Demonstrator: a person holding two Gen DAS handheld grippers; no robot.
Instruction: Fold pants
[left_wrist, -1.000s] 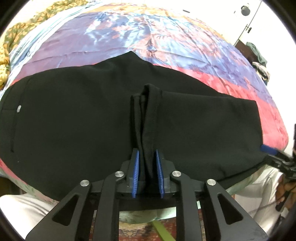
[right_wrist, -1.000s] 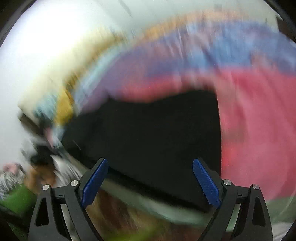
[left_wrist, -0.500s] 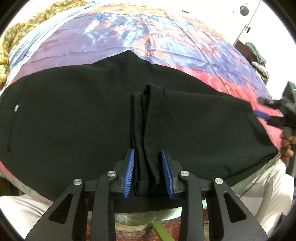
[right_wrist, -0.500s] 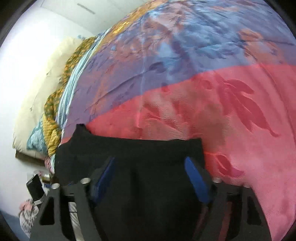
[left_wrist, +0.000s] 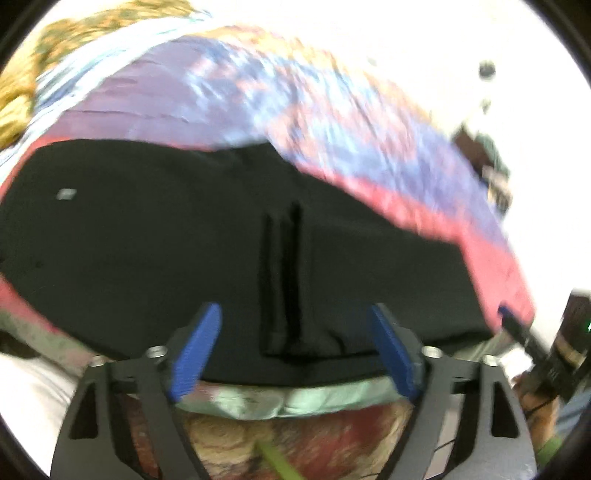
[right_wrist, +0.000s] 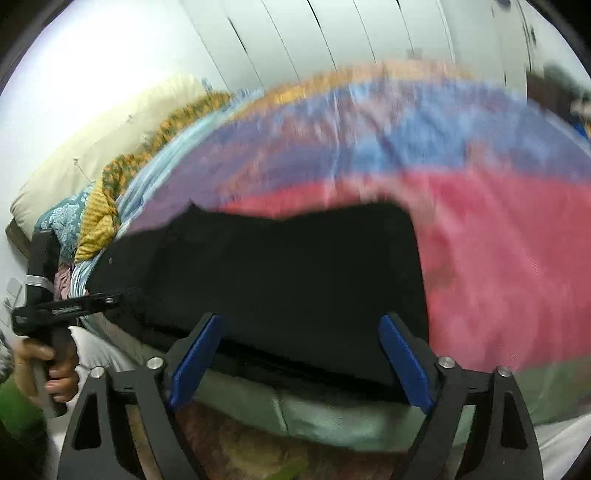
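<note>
Black pants (left_wrist: 147, 251) lie flat along the near edge of a bed with a pink, purple and blue cover (left_wrist: 258, 103). A pinched ridge of cloth (left_wrist: 282, 280) stands up in their middle. My left gripper (left_wrist: 295, 354) is open and empty, held just off the bed edge in front of that ridge. My right gripper (right_wrist: 301, 362) is open and empty, off the bed edge before the pants' right end (right_wrist: 295, 280). Each gripper shows in the other's view: the right one (left_wrist: 517, 328), the left one (right_wrist: 74, 306). Both views are motion blurred.
A cream pillow (right_wrist: 92, 147) and a yellow patterned cloth (right_wrist: 107, 199) lie at the head of the bed on the left. A green bed skirt (right_wrist: 314, 417) and a patterned rug (left_wrist: 295, 443) are below the edge. White wardrobe doors (right_wrist: 332, 40) stand behind the bed.
My left gripper has let go of the pinched ridge, opened wide and drawn back off the bed edge. My right gripper has pulled back from over the pants to the bed edge.
</note>
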